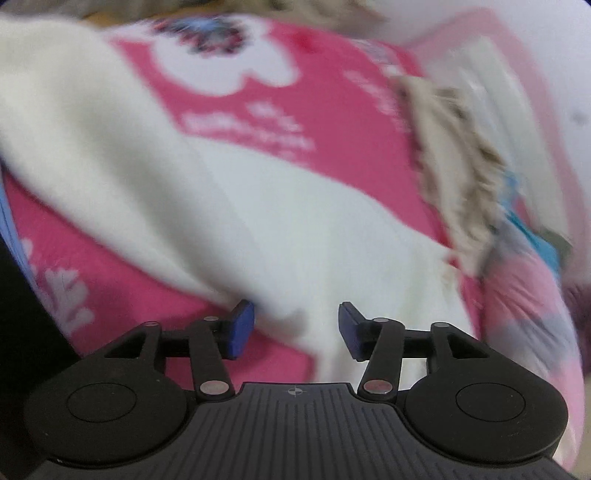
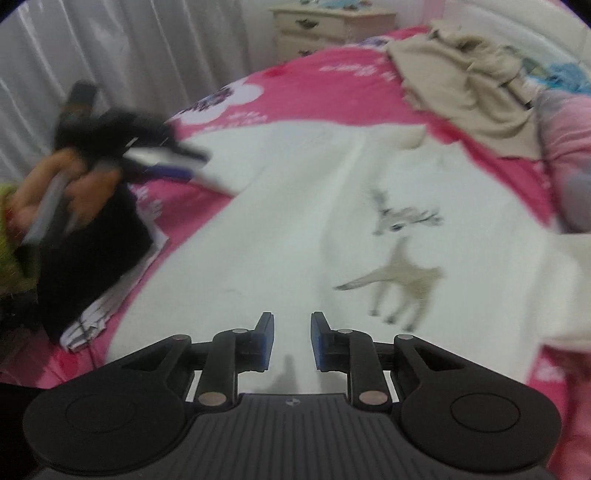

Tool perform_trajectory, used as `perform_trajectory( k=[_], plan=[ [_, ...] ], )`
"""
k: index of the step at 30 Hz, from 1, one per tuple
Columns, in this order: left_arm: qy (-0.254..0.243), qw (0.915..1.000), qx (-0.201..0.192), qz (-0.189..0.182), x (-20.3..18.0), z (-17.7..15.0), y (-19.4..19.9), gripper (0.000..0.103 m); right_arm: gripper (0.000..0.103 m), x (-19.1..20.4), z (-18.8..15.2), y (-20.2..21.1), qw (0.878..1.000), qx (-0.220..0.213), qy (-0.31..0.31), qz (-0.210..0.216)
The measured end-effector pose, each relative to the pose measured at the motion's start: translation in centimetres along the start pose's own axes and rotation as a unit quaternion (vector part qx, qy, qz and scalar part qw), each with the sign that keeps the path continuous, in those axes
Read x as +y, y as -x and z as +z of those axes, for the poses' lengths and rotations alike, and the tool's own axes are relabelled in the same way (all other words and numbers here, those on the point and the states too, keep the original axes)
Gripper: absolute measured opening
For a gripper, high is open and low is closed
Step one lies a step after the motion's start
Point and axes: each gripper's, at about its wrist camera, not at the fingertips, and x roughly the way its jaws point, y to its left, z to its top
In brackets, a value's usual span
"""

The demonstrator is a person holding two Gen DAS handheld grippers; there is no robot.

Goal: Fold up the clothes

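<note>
White shirt (image 2: 295,229) with a deer print (image 2: 402,258) is spread flat on the pink bedspread (image 1: 332,122), probably so it's smooth for folding. Its long axis seems to run from the near edge away up the bed. Left gripper (image 1: 295,328) is wide open over an edge of the shirt, gripping nothing. Right gripper (image 2: 291,341) is partly open, empty too. Beige clothes (image 2: 469,81) wait farther back.

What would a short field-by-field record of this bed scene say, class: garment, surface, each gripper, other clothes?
garment: white garment with deer print, spread flat
surface: pink bedspread under it
left gripper: open, over the garment's edge, holding nothing
right gripper: open, over the white cloth, holding nothing
other clothes: beige pile beyond the garment; black garment at left
furniture: cream nightstand
</note>
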Motion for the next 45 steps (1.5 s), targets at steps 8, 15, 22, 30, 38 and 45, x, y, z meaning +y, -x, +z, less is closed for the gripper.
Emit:
perform_trajectory(
  k=[8, 15, 22, 30, 38, 45],
  plan=[
    [-0.031, 0.9965, -0.061, 0.047, -0.5, 0.3, -1.8, 0.011, 0.023, -1.6, -3.2, -2.7, 0.999, 0.035, -0.028, -0.004],
    [-0.052, 0.9887, -0.129, 0.057, 0.7, 1.9, 0.0, 0.008, 0.023, -3.0, -4.1, -3.8, 0.996, 0.059, -0.064, -0.011],
    [-0.083, 0.9889, -0.112, 0.052, 2.4, 2.2, -0.3, 0.019, 0.023, -4.0, -5.5, -4.5, 0.994, 0.069, -0.076, -0.03],
    [-0.042, 0.9933, -0.107, 0.017, 3.7, 4.5, 7.1, 0.034, 0.025, -4.0, -6.9, -4.8, 0.996, 0.068, -0.053, -0.031],
    [0.048, 0.9833, -0.105, 0.141, 9.2, 13.5, 11.4, 0.057, 0.029, -3.6, -6.5, -5.1, 0.994, 0.08, -0.054, -0.04],
    [0.089, 0.9618, -0.131, 0.223, 15.4, 17.8, 11.5, 0.057, 0.033, -3.2, -6.9, -4.8, 0.995, 0.079, -0.046, -0.046]
  ],
)
